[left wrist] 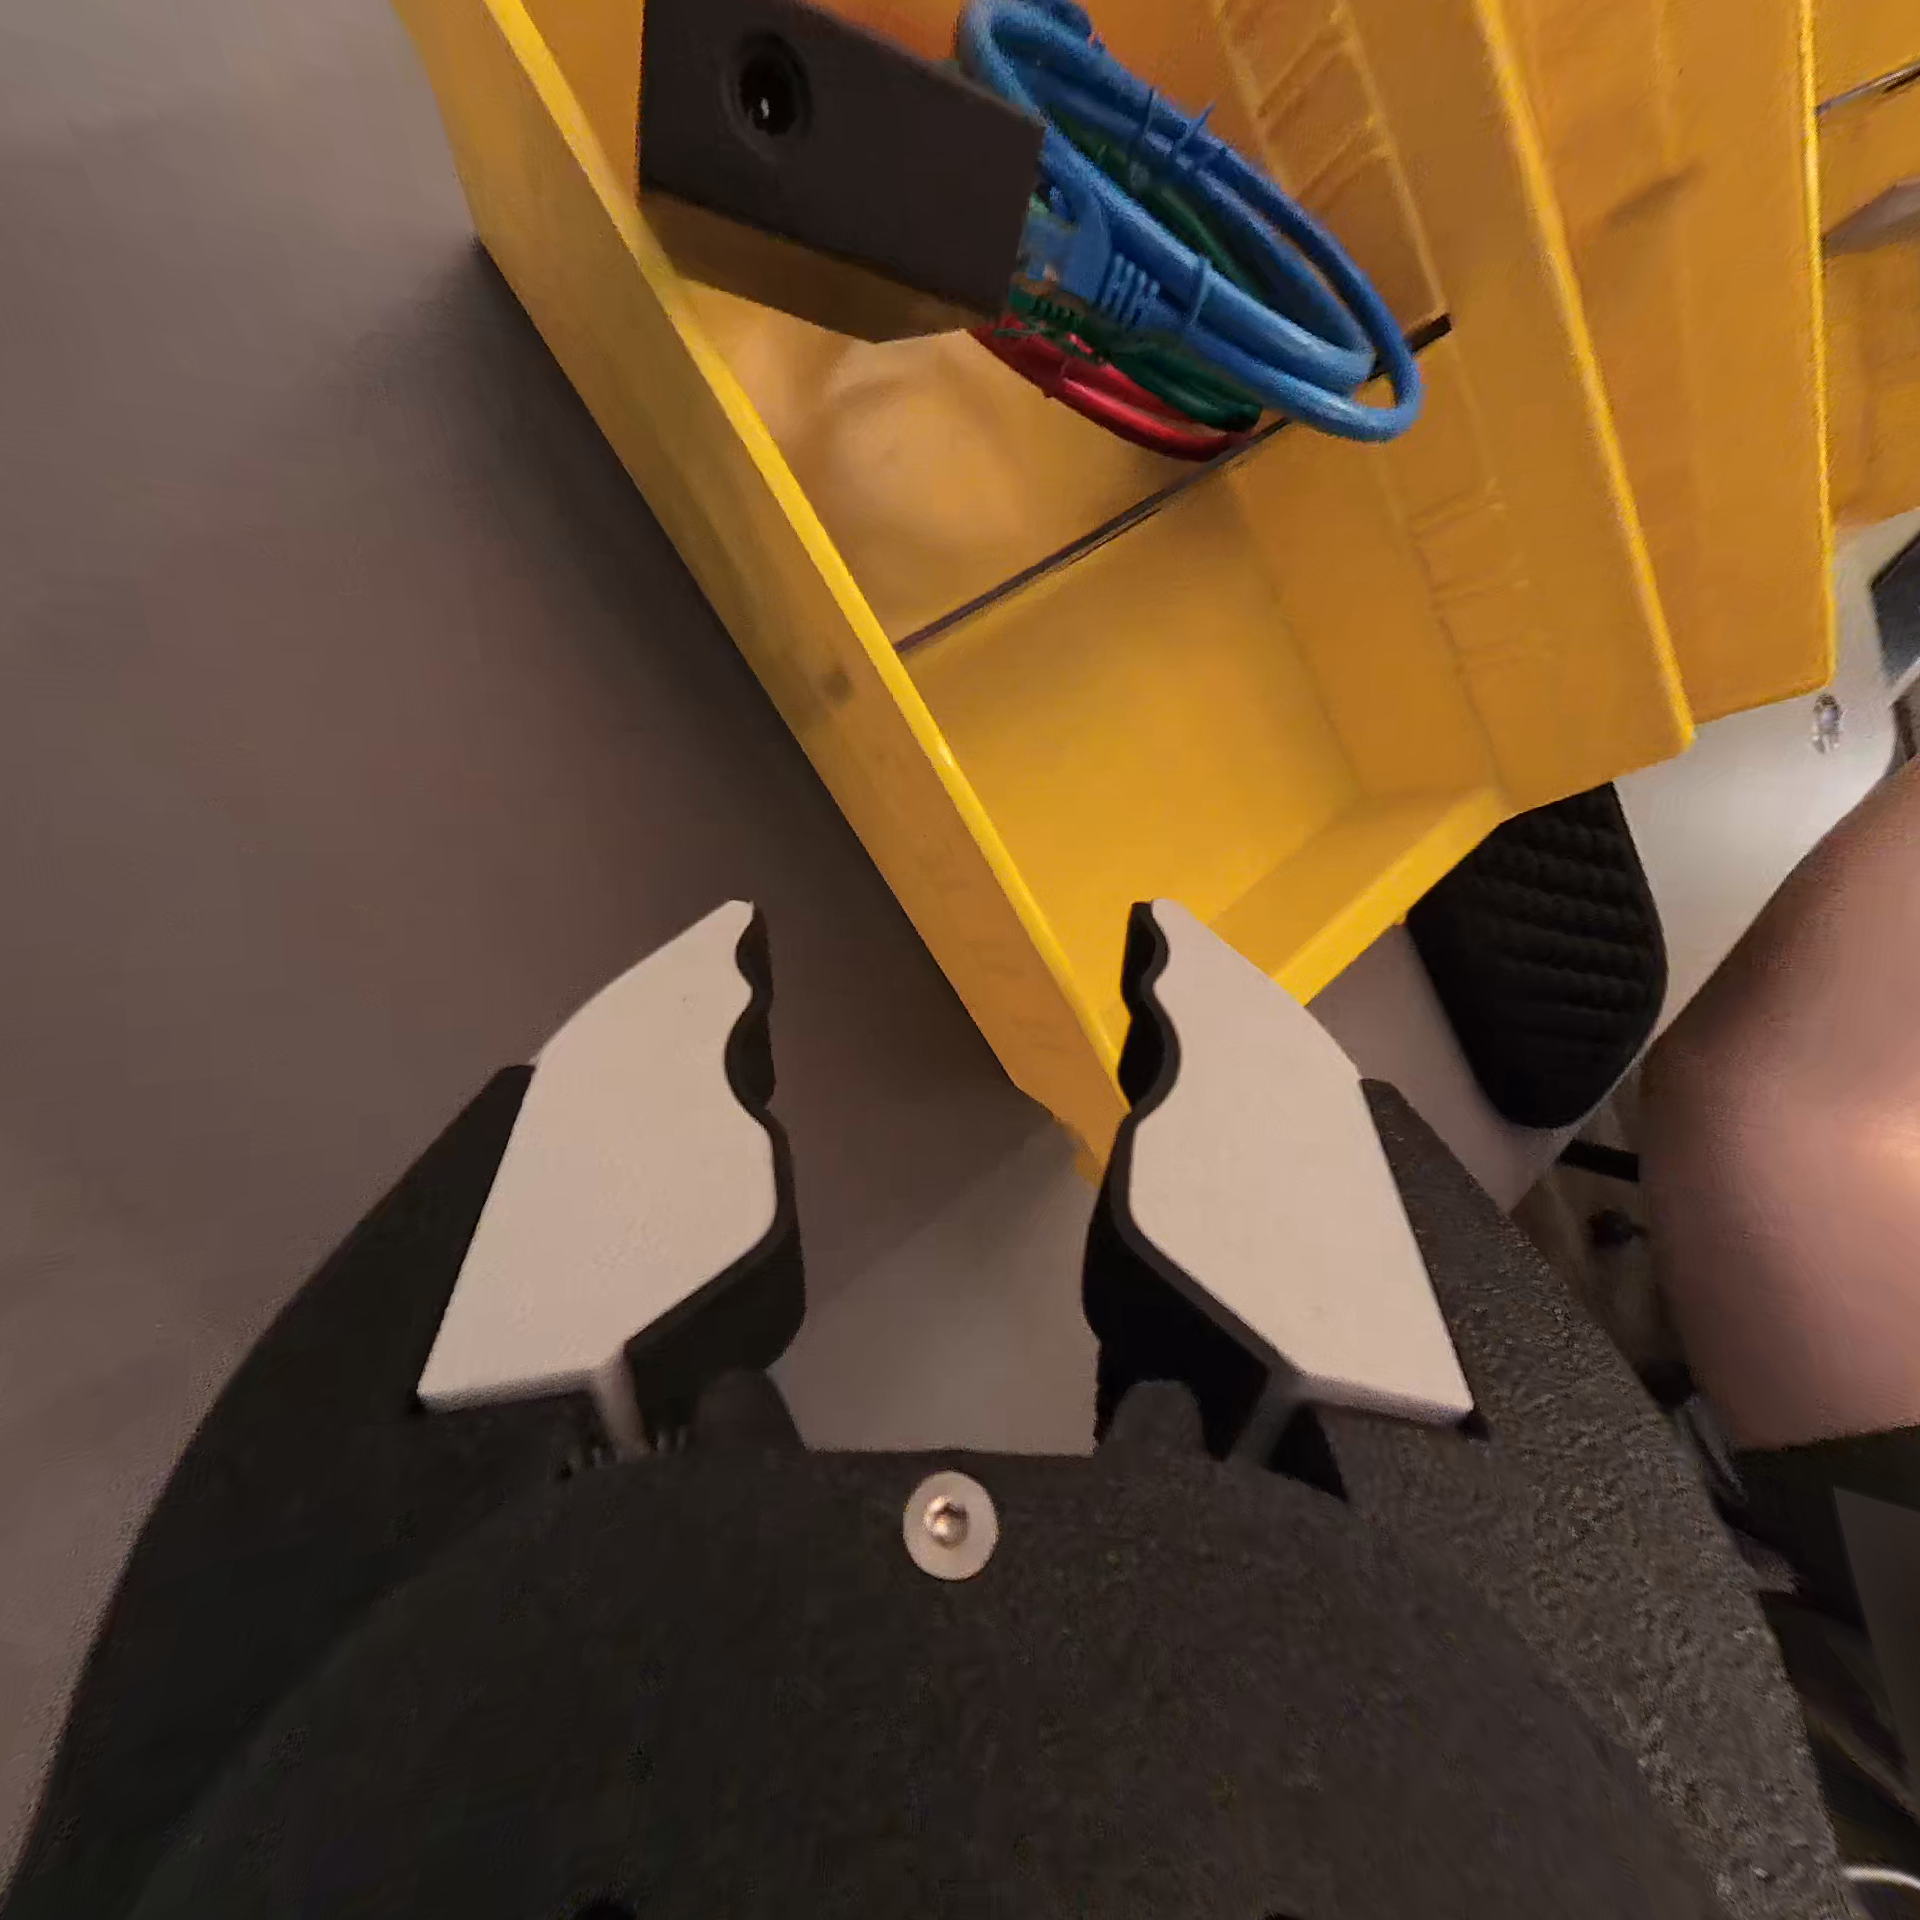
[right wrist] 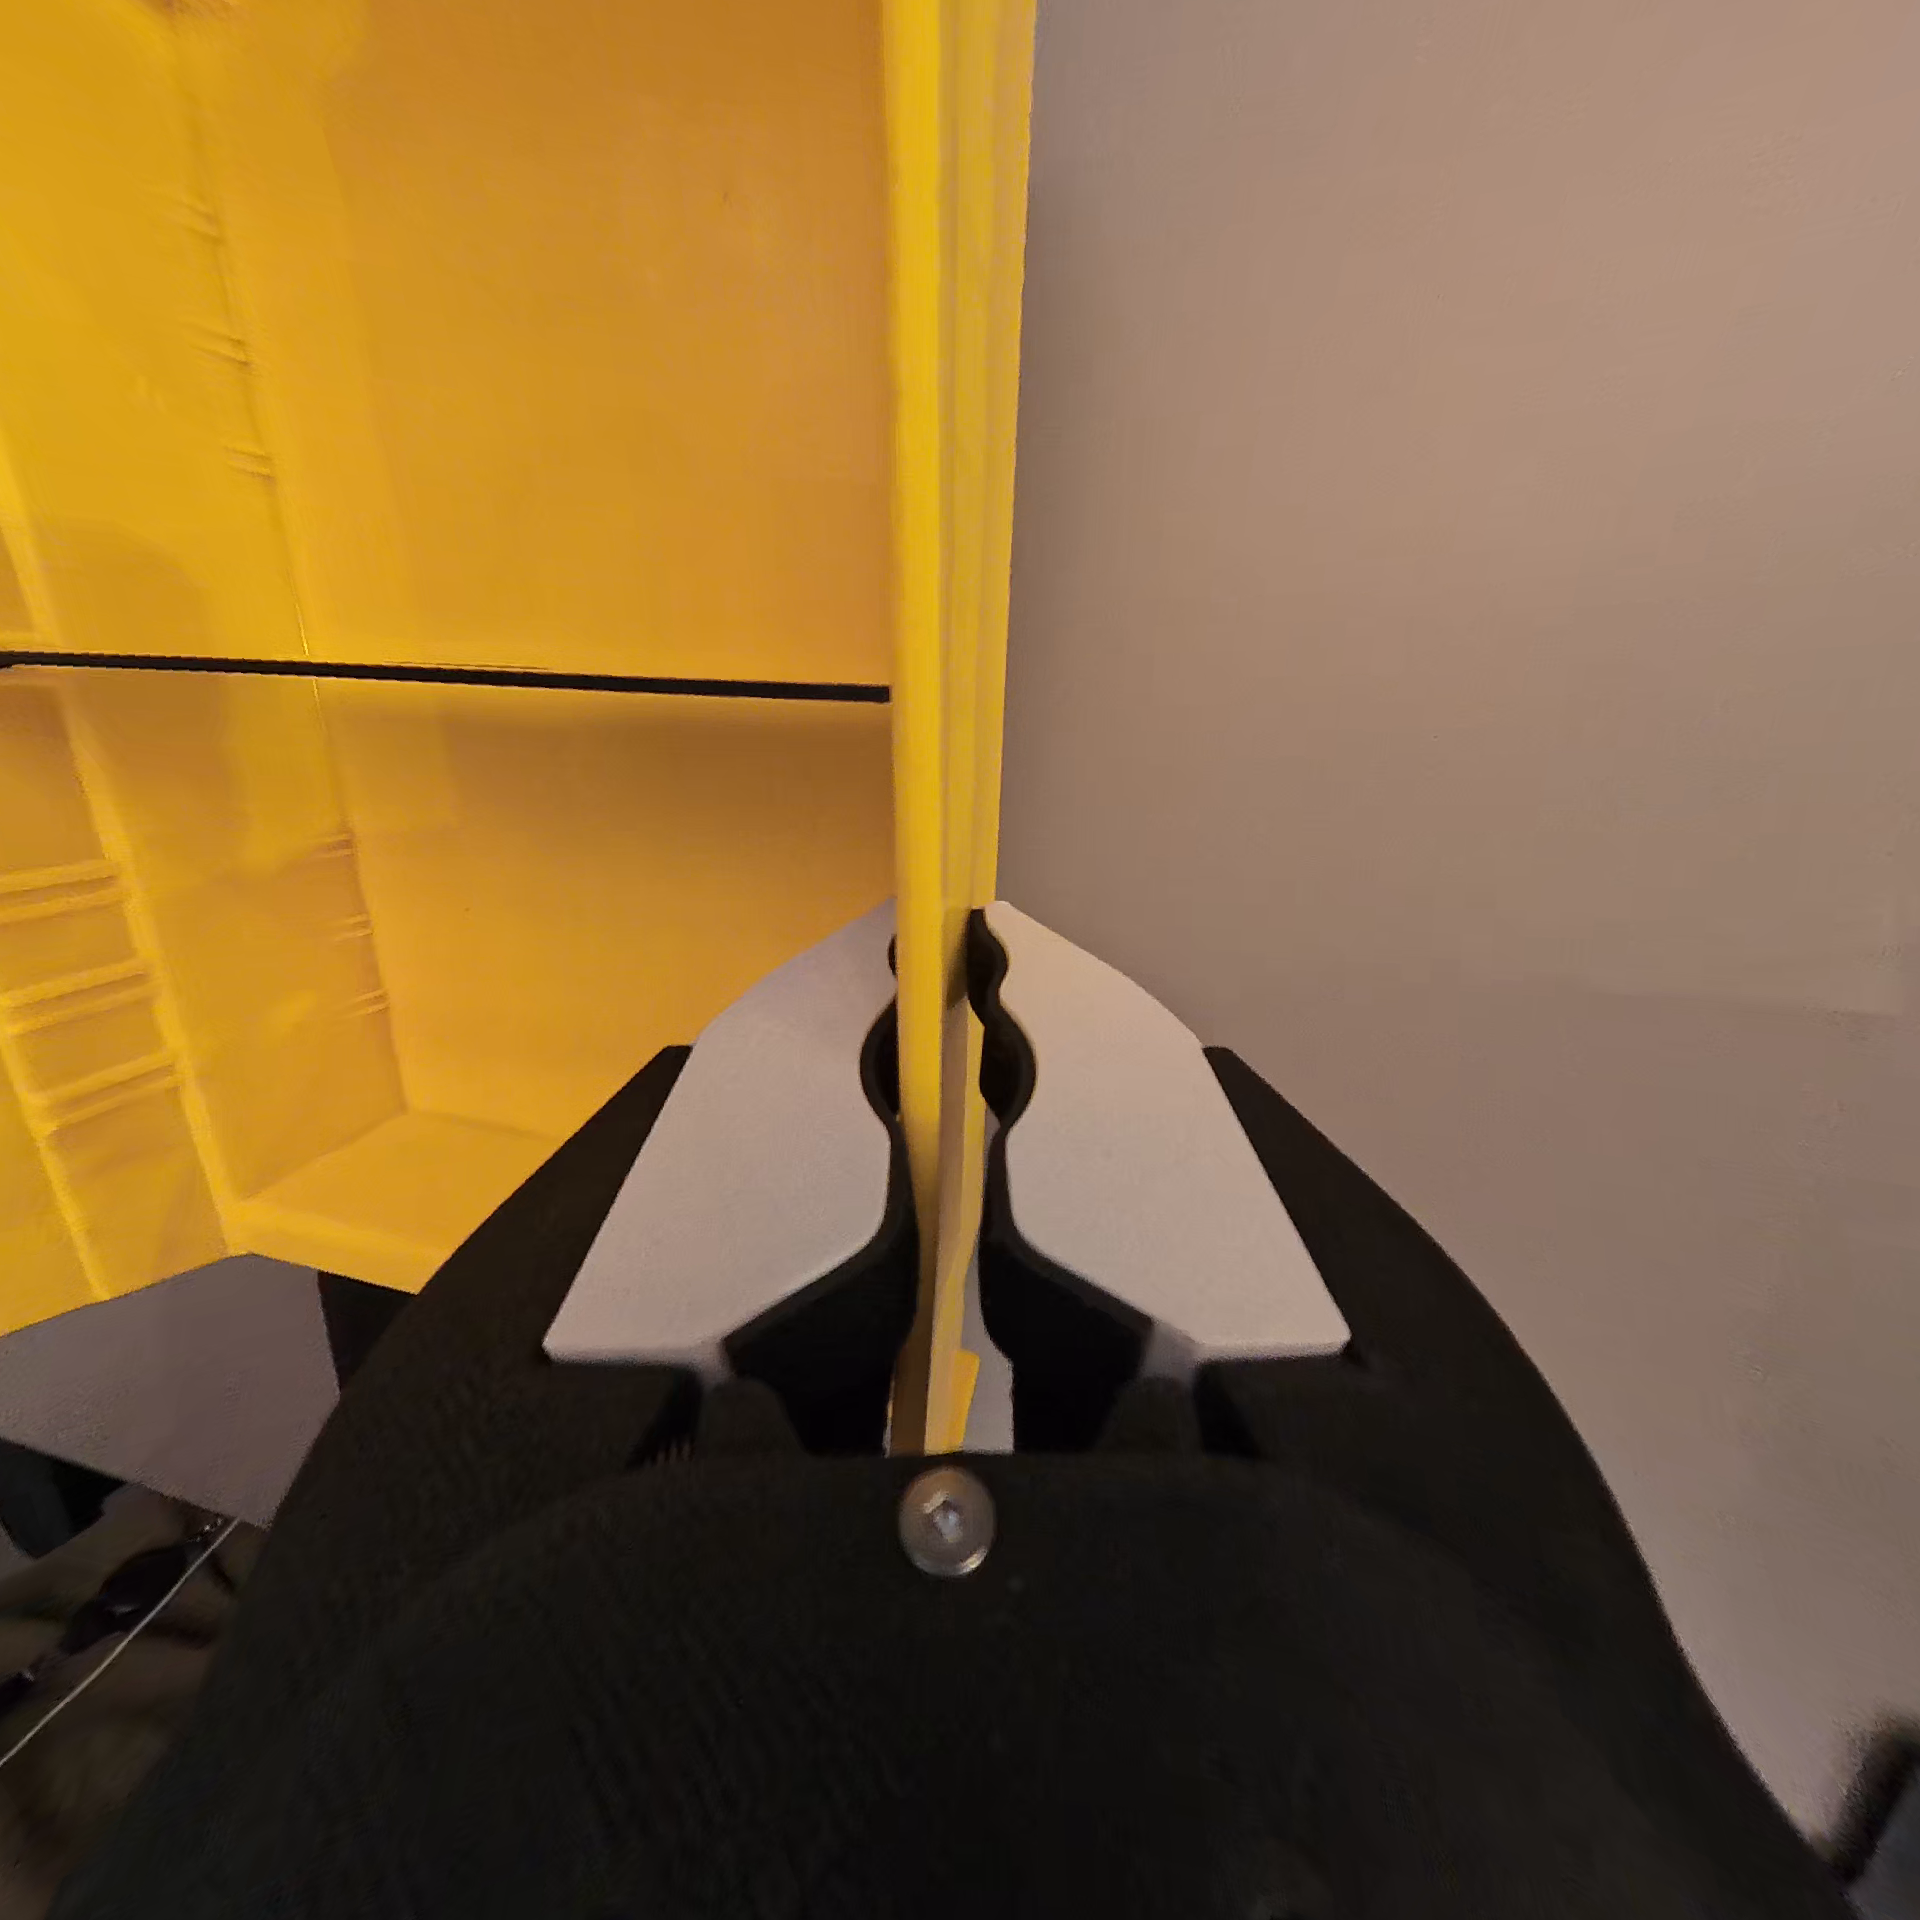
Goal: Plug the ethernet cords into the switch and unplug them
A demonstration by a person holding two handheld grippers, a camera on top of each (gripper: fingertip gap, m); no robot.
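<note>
Resting on a grey table (left wrist: 312,623), the yellow bin (right wrist: 623,416) is clenched by right fingers (right wrist: 1091,1091); left fingers (left wrist: 644,1143) released.

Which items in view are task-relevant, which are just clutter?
Task-relevant:
- black switch, in the yellow bin's far compartment
- blue cord, coiled beside it
- green cord and red cord beneath
- yellow bin; right gripper clamps its wall
- left gripper, open, empty

Clutter:
- black textured pad past the bin
- grey table
</note>
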